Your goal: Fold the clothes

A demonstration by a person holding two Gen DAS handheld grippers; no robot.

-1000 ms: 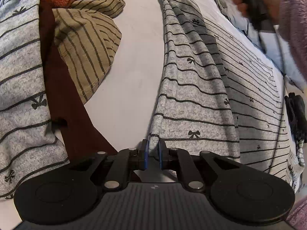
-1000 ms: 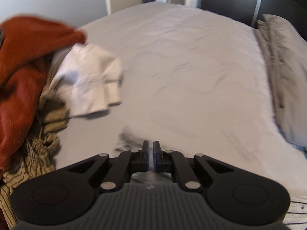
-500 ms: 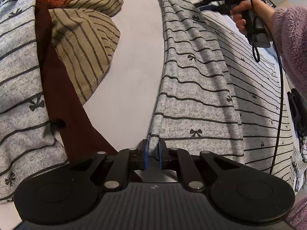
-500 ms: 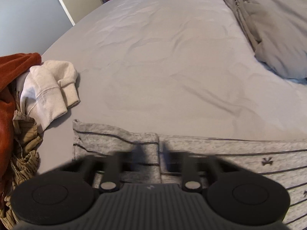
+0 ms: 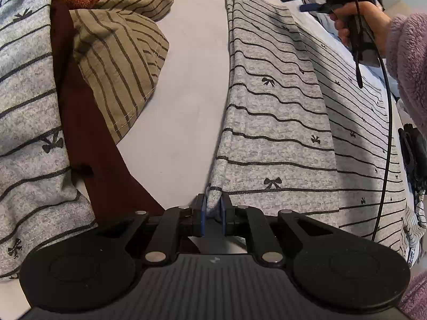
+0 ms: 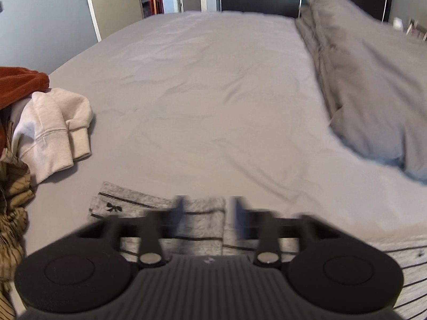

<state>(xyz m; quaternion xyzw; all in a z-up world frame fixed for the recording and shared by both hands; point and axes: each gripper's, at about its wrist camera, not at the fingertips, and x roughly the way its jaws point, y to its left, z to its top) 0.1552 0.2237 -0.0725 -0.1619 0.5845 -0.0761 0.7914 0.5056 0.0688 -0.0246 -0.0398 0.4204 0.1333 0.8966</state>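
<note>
A grey garment (image 5: 277, 122) with thin black stripes and small bows lies stretched along the bed, folded lengthwise. My left gripper (image 5: 213, 210) is shut on its near corner, the cloth pinched between the blue pads. The garment's far end (image 6: 160, 210) shows in the right wrist view, flat on the sheet. My right gripper (image 6: 206, 210) hovers just above that end, blurred, its jaws spread with nothing between them. In the left wrist view the right gripper (image 5: 307, 0) is held up by a hand in a fuzzy pink sleeve (image 5: 405, 64).
A pile lies to the left: tan striped cloth (image 5: 114, 53), dark maroon fabric (image 5: 88, 138), another grey striped piece (image 5: 24, 106), an orange-red item (image 6: 18, 82) and a cream sweatshirt (image 6: 50, 130). Grey pillows (image 6: 373, 88) sit at the right. The bedsheet (image 6: 208, 85) stretches ahead.
My right gripper went from shut to open and let go of the garment's far end, which now lies on the sheet. The left gripper has stayed in place, holding its corner.
</note>
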